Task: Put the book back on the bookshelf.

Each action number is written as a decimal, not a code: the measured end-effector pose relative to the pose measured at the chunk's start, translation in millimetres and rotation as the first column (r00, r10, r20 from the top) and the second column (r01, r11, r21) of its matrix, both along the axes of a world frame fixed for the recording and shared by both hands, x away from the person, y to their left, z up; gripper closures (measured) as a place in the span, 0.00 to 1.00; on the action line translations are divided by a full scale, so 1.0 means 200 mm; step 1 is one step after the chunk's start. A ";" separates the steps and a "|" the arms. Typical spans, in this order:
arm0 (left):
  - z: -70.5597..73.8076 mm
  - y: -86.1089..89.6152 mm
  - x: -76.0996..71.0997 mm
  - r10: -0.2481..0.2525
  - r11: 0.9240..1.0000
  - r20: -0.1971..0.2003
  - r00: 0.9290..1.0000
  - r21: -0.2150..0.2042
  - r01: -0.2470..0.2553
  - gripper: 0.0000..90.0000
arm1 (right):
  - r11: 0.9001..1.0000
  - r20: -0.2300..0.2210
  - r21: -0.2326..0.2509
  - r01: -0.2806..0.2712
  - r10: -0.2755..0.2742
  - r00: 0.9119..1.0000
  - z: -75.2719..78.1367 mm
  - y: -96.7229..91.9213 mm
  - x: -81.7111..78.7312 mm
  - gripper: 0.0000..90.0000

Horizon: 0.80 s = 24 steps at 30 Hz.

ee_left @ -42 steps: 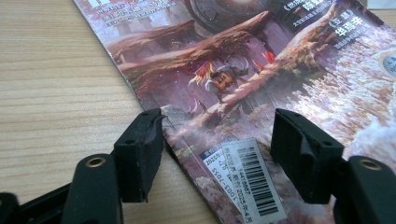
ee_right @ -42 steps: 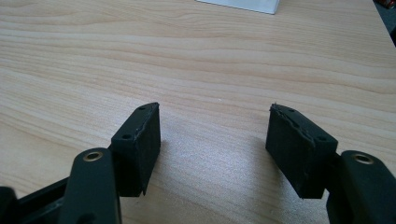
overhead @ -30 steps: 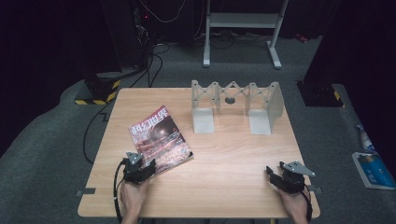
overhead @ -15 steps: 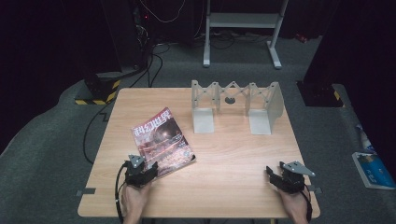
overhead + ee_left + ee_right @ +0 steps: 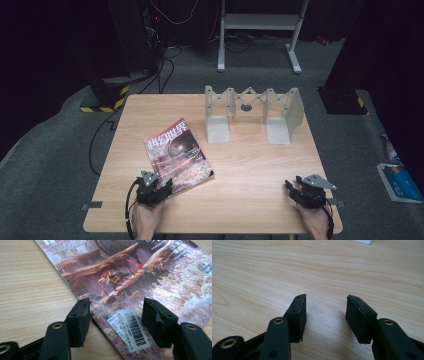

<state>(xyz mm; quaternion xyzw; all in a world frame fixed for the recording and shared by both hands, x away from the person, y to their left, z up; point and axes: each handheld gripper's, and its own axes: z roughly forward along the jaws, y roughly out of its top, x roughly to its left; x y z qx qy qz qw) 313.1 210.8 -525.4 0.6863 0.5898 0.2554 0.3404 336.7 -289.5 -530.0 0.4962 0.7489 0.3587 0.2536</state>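
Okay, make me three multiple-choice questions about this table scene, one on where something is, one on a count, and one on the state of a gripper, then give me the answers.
1. Where does the magazine lie on the table?
A. on its left half, by the left gripper
B. at the far right edge
C. on top of the grey rack

2. How many upright white plates does the rack have at its front?
A. one
B. two
C. four

3. What is between the jaws of the right gripper?
A. the magazine's corner
B. a cable
C. nothing, only bare wood beneath

Answers:
1 A: the high view shows the magazine left of centre, its near corner at the left gripper.
2 B: two white plates stand side by side under the lattice.
3 C: the right gripper view shows open jaws, which have just been closing, over bare tabletop.
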 end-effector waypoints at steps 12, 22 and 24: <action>-0.01 -0.03 -0.07 -0.023 1.000 0.010 1.000 -0.015 0.023 0.46 | 0.997 -0.037 0.040 -0.063 0.064 0.997 0.02 0.09 0.00 0.76; 0.00 -0.05 -0.09 -0.038 0.999 0.003 0.999 -0.018 0.039 0.46 | 0.986 -0.051 0.074 -0.151 0.155 0.987 0.03 0.25 0.05 0.88; -0.01 -0.06 -0.09 -0.037 0.999 0.005 0.999 -0.018 0.038 0.46 | 0.980 -0.054 0.080 -0.184 0.189 0.980 0.04 0.33 0.07 0.91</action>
